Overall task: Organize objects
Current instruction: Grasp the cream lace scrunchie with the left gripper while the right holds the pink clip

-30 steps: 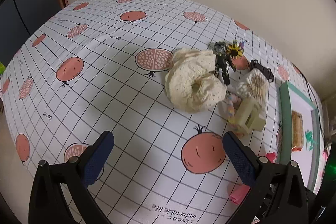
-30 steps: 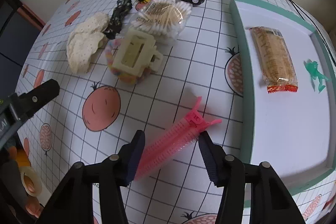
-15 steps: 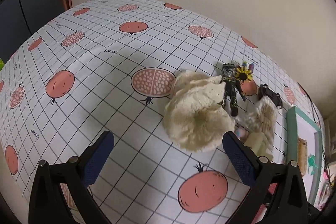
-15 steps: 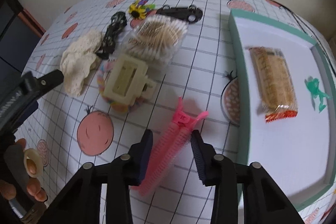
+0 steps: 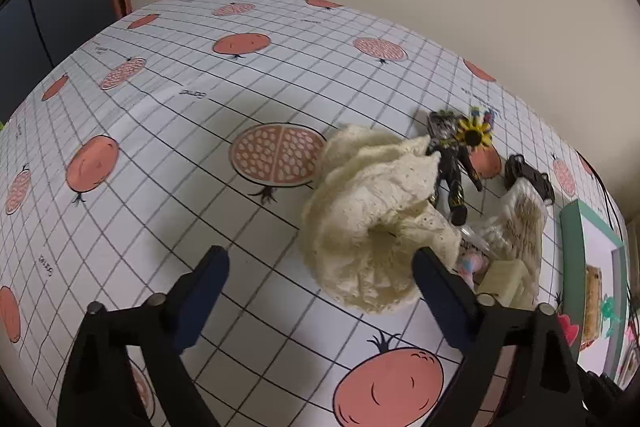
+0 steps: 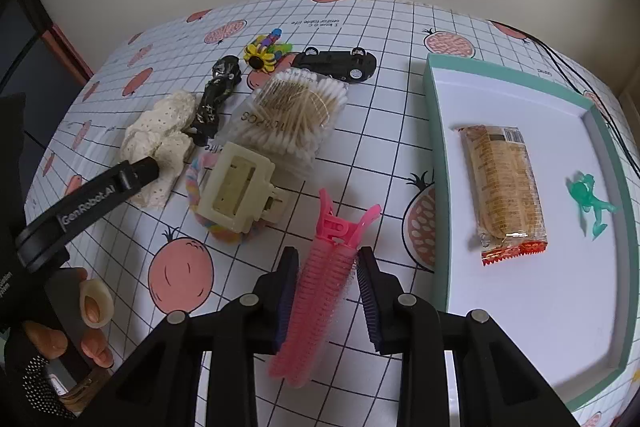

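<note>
Right hand-held gripper narrows around the pink clip; left one stays spread by the scrunchie.

Since a second ago the left hand-held gripper (image 5: 316, 279) has drawn nearer the cream scrunchie (image 5: 372, 219), jaws wide apart and holding nothing, its right finger just in front of the fabric. The right hand-held gripper (image 6: 327, 291) has narrowed from a wide stance to bracket the pink hair clip (image 6: 320, 291) lying on the counter (image 5: 160, 155); the left pad looks to touch the clip, but a firm clench cannot be told. Only the right view shows the cotton swab box (image 6: 294, 111), cream claw clip (image 6: 236, 193), black toy car (image 6: 340, 63), and the teal tray (image 6: 438, 155) holding a snack bar (image 6: 500, 183) and green figure (image 6: 592, 201).
</note>
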Demonstrator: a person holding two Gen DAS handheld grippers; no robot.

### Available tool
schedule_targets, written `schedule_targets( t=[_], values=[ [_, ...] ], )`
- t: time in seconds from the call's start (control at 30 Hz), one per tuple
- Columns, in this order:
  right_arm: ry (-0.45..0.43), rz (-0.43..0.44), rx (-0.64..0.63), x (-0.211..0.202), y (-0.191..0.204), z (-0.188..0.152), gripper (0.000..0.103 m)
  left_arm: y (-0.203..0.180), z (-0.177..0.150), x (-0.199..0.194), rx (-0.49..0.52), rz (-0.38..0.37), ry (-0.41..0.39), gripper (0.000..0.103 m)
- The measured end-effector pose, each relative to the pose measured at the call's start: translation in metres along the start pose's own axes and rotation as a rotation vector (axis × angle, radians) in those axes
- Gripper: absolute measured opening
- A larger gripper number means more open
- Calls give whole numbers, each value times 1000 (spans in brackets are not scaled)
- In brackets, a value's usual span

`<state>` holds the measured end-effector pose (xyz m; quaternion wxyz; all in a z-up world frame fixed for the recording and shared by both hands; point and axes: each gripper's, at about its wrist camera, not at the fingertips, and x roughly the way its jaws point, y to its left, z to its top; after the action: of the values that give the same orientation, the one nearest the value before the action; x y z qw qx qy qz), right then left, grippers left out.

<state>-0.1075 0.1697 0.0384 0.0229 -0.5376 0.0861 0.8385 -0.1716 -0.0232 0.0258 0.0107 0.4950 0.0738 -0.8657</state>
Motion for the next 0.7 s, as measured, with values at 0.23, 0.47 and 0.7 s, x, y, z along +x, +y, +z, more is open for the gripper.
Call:
schedule_targets(
  t=[0.23,0.47,0.7],
  values=[
    [11,2,1,4,2,0,32,-7,-6,11,48,13,29,67],
    [21,6,11,3,-4,-1,32,-12,-6,10,83,47,15,42],
    [18,13,6,0,-4,-1,32,-15,-5,7,93,31,20,11]
  ],
)
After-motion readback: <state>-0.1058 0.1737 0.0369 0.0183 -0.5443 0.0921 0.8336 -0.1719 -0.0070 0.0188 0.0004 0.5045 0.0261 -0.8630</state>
